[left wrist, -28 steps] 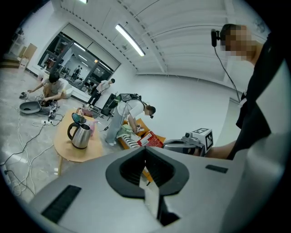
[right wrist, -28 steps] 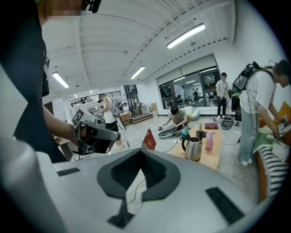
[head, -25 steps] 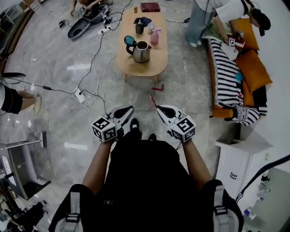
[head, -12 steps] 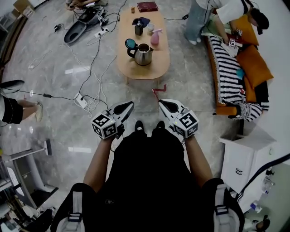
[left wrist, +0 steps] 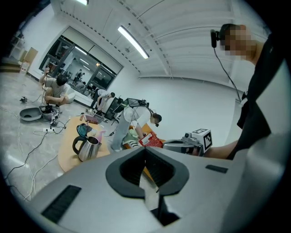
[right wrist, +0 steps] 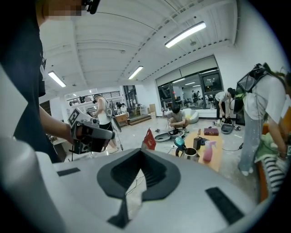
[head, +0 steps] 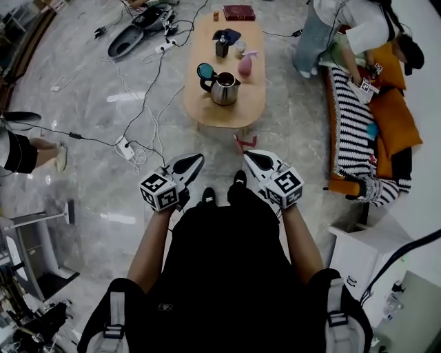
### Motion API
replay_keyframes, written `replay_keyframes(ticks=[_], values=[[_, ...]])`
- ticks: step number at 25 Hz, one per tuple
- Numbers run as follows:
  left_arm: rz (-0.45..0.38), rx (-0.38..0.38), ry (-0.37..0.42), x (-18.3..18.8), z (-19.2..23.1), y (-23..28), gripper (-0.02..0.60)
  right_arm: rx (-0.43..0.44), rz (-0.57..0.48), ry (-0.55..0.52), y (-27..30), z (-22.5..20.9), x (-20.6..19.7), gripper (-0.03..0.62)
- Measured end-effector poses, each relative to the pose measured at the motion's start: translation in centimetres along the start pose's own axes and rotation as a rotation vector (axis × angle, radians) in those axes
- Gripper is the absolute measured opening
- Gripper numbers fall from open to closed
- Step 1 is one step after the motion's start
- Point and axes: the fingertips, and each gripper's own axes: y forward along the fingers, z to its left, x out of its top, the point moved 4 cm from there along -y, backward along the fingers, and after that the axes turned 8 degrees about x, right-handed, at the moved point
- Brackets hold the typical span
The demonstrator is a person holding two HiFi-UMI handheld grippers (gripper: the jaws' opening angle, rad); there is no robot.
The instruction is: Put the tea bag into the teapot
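The steel teapot point(head: 225, 88) stands on the oval wooden table point(head: 227, 116) far ahead, its teal lid point(head: 205, 70) flipped open. It also shows as the teapot point(left wrist: 88, 148) and the teapot point(right wrist: 188, 154) in the gripper views. My right gripper point(head: 248, 155) is shut on a red tea bag point(head: 244, 143), which sticks out past its tip as the tea bag point(right wrist: 149, 139). My left gripper point(head: 195, 160) is level beside it, shut and with nothing in it. Both are held in front of my waist, well short of the table.
A pink spray bottle point(head: 245, 64), a dark cup point(head: 222, 45) and a red book point(head: 238, 12) share the table. Cables and a power strip point(head: 124, 147) lie on the floor to the left. A sofa point(head: 358, 117) with a person point(head: 344, 27) bending over it is right; a white cabinet point(head: 362, 255) nearer.
The table and teapot have shifted slightly down and right in the head view as I step forward. Both grippers keep the same pose, with the red tea bag still in the right one.
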Motion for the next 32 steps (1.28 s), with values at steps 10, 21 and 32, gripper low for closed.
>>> replay_keyframes(ticks=[10, 21, 32], values=[[-0.082, 0.107, -0.023, 3.3, -0.1, 6.1, 0.011, 0.106, 0.023, -0.049, -1.0, -8.0, 2.6, 0.006], [-0.092, 0.166, -0.038, 4.5, 1.3, 8.1, 0.011, 0.152, 0.04, -0.047, 0.0, -11.6, 3.2, 0.006], [-0.038, 0.08, -0.067, 7.7, 8.0, 9.4, 0.011, 0.077, 0.062, 0.007, 6.0, -13.8, 5.2, 0.006]])
